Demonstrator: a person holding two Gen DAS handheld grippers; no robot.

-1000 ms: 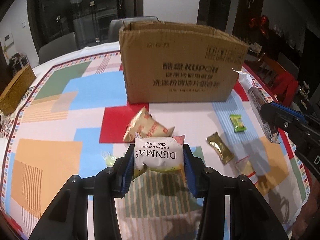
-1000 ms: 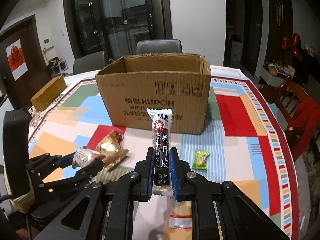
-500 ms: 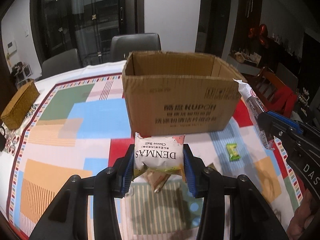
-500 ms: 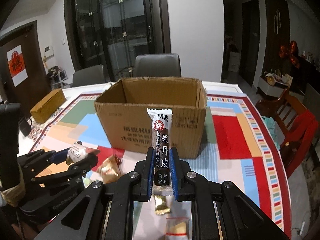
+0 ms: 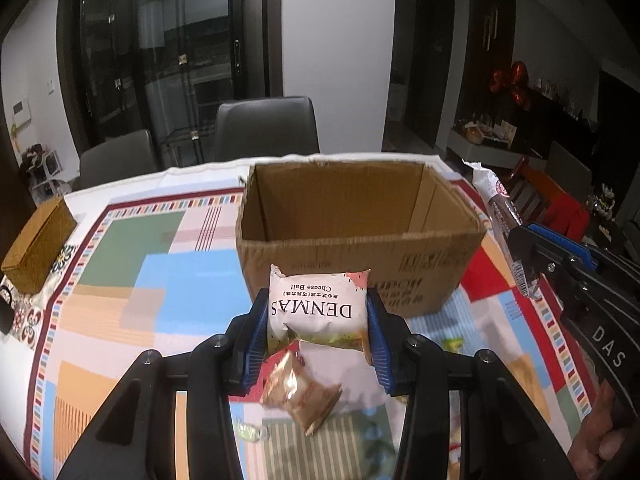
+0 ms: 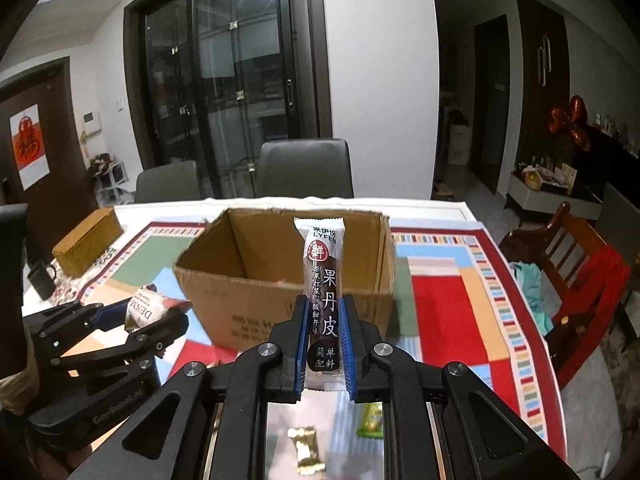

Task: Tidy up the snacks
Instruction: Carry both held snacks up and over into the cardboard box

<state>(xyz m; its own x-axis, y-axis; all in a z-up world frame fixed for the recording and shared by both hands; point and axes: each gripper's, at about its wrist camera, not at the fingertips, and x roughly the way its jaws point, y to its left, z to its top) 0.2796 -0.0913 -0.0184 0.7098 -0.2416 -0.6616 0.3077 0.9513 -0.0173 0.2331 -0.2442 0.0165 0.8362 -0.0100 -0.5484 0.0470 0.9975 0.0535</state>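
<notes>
My left gripper (image 5: 318, 308) is shut on a white DENMAS cheese ball pack (image 5: 318, 310), held in the air just in front of the open cardboard box (image 5: 360, 220). From the right wrist view that pack (image 6: 146, 308) shows at the left, in the left gripper (image 6: 140, 318). My right gripper (image 6: 324, 320) is shut on a long dark fruit-leather bar (image 6: 324, 280) that stands upright before the box (image 6: 280, 272). In the left wrist view the bar (image 5: 500, 216) and right gripper (image 5: 532, 256) sit at the right.
Loose snacks lie on the patterned tablecloth (image 5: 120, 280) below: a golden pack (image 5: 300, 394), a gold candy (image 6: 306, 450), a green candy (image 6: 372, 420). A woven box (image 5: 36, 244) sits at the left edge. Grey chairs (image 6: 304, 168) stand behind the table, a wooden chair (image 6: 560, 264) at the right.
Both grippers have risen with their snacks and tilted so the box's open inside now shows. The loose snacks have slid lower in both views.
</notes>
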